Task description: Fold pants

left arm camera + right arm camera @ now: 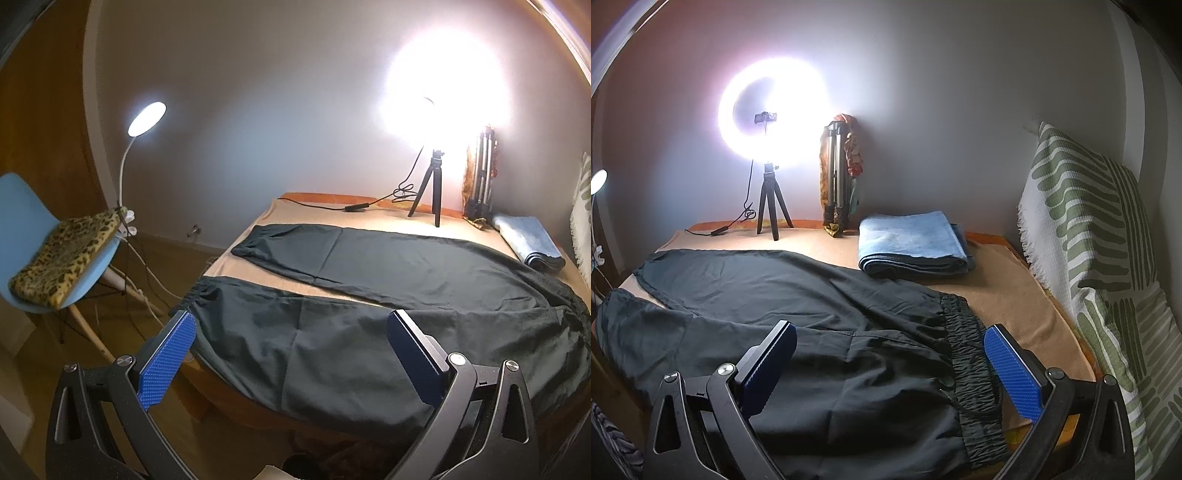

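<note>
Black pants point(388, 280) lie flat and spread on the tan-covered table point(258, 225), legs apart and pointing left, the elastic waistband point(967, 354) at the right. My left gripper point(291, 325) is open and empty, hovering above the near leg by the table's front edge. My right gripper point(890, 336) is open and empty, hovering above the hip area, its right finger point(1012, 365) just past the waistband. The pants show in the right wrist view point(775, 295) too.
A folded blue towel point(912, 240) lies at the back right. A ring light on a small tripod point(770, 206) and a folded tripod point(836, 177) stand at the back wall. A green-striped cushion point(1100, 258) is at right. A blue chair point(55, 258) with a clip lamp point(146, 118) stands left.
</note>
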`<state>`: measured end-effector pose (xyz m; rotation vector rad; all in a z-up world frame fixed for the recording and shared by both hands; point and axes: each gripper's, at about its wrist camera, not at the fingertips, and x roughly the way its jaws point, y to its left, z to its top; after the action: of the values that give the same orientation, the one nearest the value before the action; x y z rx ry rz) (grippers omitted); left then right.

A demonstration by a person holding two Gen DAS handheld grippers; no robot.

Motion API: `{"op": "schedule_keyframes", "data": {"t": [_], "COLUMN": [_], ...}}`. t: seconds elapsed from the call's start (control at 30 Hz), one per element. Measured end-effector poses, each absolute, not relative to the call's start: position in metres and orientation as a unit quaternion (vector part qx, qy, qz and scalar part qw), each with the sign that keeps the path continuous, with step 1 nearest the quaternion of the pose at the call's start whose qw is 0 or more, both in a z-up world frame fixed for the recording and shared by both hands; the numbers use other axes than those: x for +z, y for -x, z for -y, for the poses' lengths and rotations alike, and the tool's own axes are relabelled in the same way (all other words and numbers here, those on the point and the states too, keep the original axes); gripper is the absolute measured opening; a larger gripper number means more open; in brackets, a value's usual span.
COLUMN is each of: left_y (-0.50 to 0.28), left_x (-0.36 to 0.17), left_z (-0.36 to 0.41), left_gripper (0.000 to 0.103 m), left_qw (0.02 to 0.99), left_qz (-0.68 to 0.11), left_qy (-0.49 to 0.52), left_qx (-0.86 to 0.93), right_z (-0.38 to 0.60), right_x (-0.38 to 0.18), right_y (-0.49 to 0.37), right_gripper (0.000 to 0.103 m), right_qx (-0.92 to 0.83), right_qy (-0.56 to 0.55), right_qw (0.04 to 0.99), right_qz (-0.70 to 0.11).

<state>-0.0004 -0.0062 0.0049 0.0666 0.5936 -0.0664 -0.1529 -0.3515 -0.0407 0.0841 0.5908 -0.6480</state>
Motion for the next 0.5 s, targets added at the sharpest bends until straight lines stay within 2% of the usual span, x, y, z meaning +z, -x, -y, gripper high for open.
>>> {"op": "schedule_keyframes", "data": {"t": [0.5], "left_y": [0.0005], "left_x": [0.0075], "left_z": [0.0137], "left_gripper": [0.103], "left_qw": [0.956], "left_qz": [-0.288], "left_qy": [-0.033], "left_qx": [-0.04], "right_z": [0.3523], "right_x": [-0.0402], "right_y": [0.1534], "right_gripper": [0.103], "right_qx": [-0.314], "right_qy": [-0.043], "right_qw": [0.904], "right_qz": [-0.288]}}
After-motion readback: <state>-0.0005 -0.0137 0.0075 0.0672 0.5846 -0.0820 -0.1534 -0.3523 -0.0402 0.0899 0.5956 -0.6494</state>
